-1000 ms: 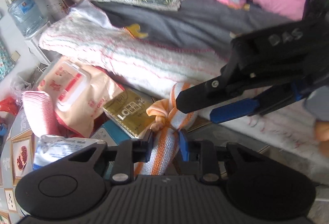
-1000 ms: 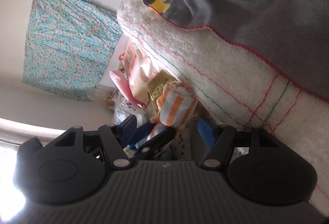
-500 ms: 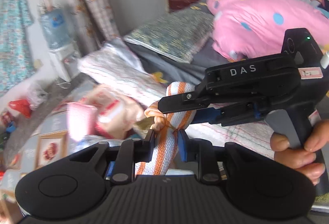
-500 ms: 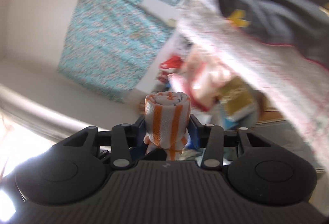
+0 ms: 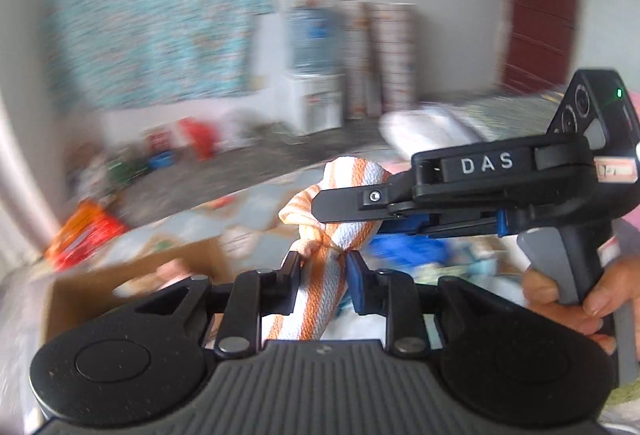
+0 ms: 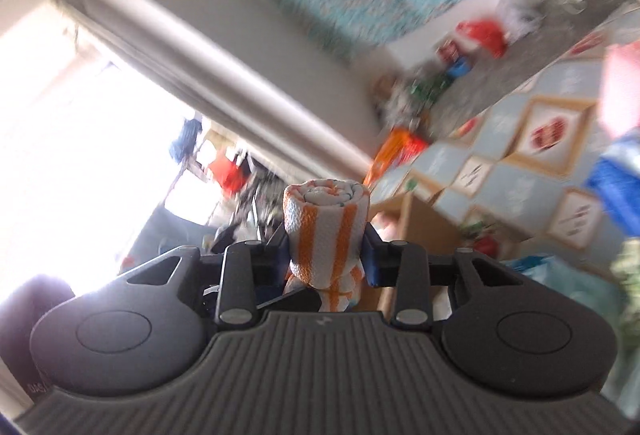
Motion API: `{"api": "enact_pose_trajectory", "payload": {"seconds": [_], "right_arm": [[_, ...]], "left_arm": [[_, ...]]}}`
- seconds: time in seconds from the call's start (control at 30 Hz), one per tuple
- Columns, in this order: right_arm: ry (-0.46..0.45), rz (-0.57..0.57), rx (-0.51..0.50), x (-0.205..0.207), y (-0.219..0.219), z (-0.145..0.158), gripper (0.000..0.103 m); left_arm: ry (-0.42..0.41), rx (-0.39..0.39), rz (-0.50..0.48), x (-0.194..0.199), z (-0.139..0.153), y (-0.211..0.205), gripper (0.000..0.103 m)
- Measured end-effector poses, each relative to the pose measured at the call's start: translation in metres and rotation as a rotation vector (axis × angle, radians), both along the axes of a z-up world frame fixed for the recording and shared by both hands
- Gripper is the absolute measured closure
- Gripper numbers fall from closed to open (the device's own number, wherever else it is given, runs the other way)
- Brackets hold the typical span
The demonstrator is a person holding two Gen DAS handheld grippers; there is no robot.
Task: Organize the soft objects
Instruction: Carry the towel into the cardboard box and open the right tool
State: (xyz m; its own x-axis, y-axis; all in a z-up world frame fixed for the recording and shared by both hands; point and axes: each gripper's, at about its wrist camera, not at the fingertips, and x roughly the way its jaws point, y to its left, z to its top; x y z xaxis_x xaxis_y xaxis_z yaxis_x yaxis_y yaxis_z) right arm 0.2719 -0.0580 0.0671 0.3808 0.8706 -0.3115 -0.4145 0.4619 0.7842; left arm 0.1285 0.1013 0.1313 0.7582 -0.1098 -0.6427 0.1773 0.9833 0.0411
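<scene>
Now we see the cardboard box [image 5: 132, 275] low at left, blurred. Our left gripper [image 5: 323, 277] is clenched on the orange-and-white rolled towel [image 5: 320, 291] near its knotted middle. Further right, our right gripper [image 5: 348, 203] has just been closing and now clamps the towel's upper end, with a hand [image 5: 576, 299] on its handle.

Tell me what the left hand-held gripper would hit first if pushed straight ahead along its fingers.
The left hand-held gripper, shut on the rolled orange-and-white striped towel, would likely meet the right hand-held gripper first, which crosses that towel just ahead. Depth is unclear.
</scene>
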Motion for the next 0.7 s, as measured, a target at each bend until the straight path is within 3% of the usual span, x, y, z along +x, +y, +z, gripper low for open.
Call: {"api": "enact_pose_trajectory", "payload": {"seconds": [0.1,0.33,0.5,0.7], "right_arm": [[0.028,0.096,-0.067,0.010,0.066,0.000,0.070],[0.082,0.230,-0.261,0.034,0.184,-0.023,0.071],[0.127,0.281,-0.376,0.057,0.232,-0.050,0.071],[0.113,0.319,-0.480,0.089,0.273,-0.080,0.071]], "left_arm": [[0.017,0.019,0.115,0.000,-0.012,0.037,0.077],[0.154,-0.071,0.291,0.034,-0.048,0.122,0.076],[0.249,-0.120,0.365,0.053,-0.081,0.161,0.075],[0.342,-0.151,0.429,0.059,-0.106,0.185,0.075]]}}
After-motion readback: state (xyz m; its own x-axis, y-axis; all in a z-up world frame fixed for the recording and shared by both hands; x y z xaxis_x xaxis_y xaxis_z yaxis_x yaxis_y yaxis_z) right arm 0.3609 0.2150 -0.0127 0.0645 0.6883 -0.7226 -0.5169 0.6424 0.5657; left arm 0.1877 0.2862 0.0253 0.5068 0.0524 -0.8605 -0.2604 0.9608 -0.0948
